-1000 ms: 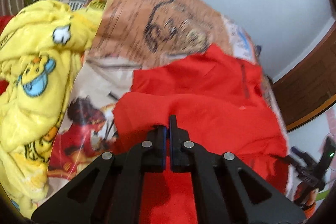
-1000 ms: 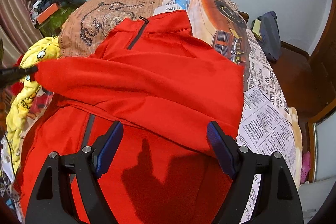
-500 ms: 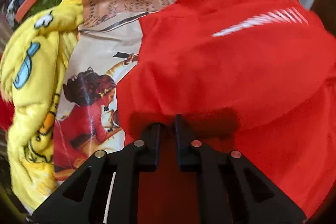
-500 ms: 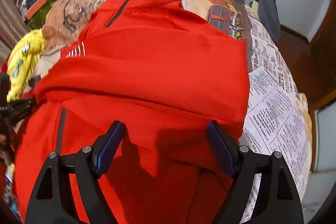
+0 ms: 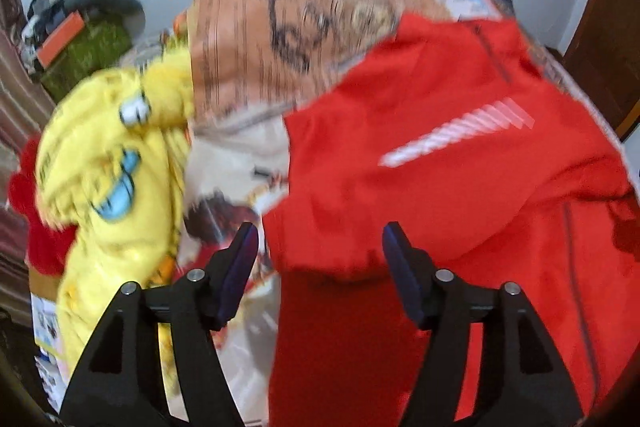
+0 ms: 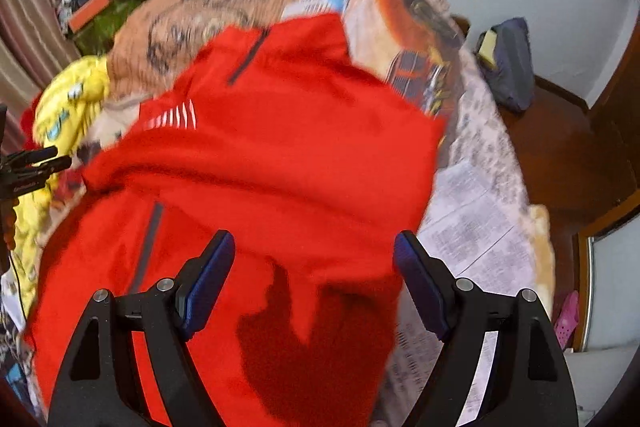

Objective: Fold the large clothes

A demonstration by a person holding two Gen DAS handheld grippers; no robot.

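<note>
Right tool (image 6: pixel 314 259) spread wide above a folded red jacket (image 6: pixel 280 163), printed bed cover (image 6: pixel 472 227) beneath, yellow blanket (image 6: pixel 68 107) at left

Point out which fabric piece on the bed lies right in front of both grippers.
The red jacket, with a dark zipper and white stripes, spread flat. The yellow cartoon blanket is bunched off to the left side instead.

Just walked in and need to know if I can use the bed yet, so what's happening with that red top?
A person with a handheld gripper in each hand is folding a red zip-neck top laid out on the printed bedspread. One sleeve lies folded across the body. Both the left gripper and the right gripper hover over it with jaws open, holding nothing. A crumpled yellow blanket lies alongside.
</note>
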